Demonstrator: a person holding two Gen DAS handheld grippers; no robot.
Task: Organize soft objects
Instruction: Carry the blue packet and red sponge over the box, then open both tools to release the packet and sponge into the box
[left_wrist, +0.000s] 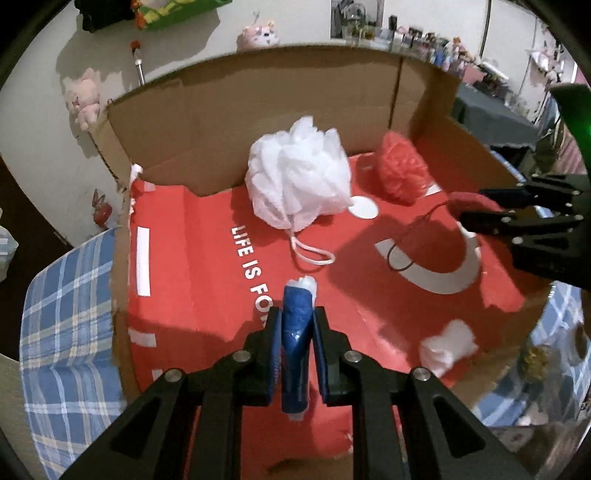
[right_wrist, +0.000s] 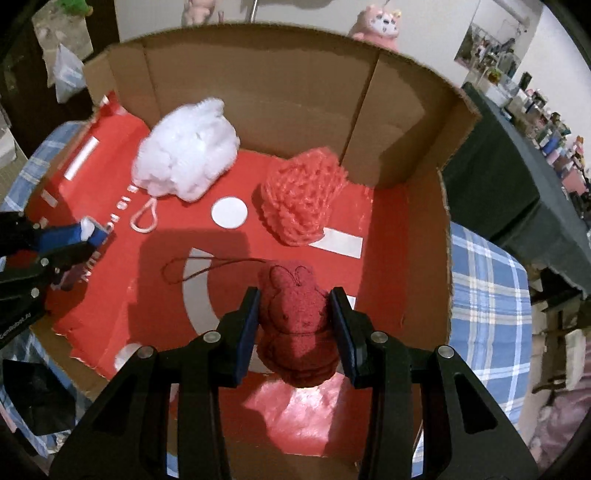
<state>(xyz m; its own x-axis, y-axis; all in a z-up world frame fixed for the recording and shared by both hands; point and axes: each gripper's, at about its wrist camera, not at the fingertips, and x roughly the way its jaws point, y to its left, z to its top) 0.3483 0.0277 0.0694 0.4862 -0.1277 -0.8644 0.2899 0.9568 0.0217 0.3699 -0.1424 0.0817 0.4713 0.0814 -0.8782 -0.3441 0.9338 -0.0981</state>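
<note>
While white (left_wrist: 299, 173) and coral bath poufs (right_wrist: 301, 197) wait at the box's (right_wrist: 258, 85) twelve o'clock, the left gripper (left_wrist: 297, 328) clamps a blue roll (left_wrist: 295, 332), the right gripper (right_wrist: 295, 314) a red rabbit sponge (right_wrist: 295, 317), both poised over it for stowing.

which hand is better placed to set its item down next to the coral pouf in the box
Right. The right tool, gripping the red bunny plush, is over the box floor just in front of the coral pouf. The left tool, holding the blue roll, is nearer the white pouf.
</note>
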